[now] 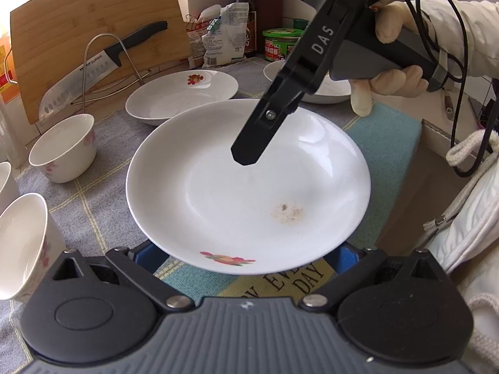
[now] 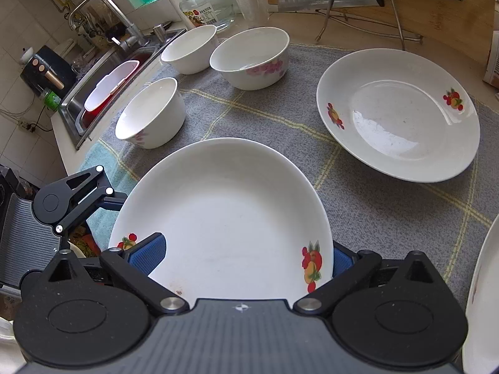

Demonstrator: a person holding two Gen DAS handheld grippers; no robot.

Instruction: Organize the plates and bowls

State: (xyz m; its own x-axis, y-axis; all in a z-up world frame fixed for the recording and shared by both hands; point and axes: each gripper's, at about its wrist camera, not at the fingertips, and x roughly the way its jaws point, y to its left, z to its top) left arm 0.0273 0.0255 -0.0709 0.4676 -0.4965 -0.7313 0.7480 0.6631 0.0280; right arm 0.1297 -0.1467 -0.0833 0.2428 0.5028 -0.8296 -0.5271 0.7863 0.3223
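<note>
A white plate [image 1: 243,187] with fruit prints and a brown stain lies over the checked cloth, between both grippers. My left gripper [image 1: 246,258] is open, its blue pads [image 1: 145,257] partly hidden behind the plate's near rim. My right gripper [image 2: 243,255] is open at the opposite rim of that plate [image 2: 224,212]: one pad [image 2: 146,254] lies over the plate and the other sits behind its edge. In the left wrist view its upper finger [image 1: 255,137] reaches over the plate. A second plate [image 2: 396,115] and three bowls [image 2: 149,112] [image 2: 249,57] [image 2: 190,48] stand beyond.
A third plate [image 1: 327,92] sits behind the right gripper. A knife on a wire rack [image 1: 93,71] leans at a wooden board [image 1: 93,15]. The sink [image 2: 103,93] is past the bowls. A cardboard box [image 1: 436,162] borders the cloth, and bottles and jars [image 1: 277,45] stand at the back.
</note>
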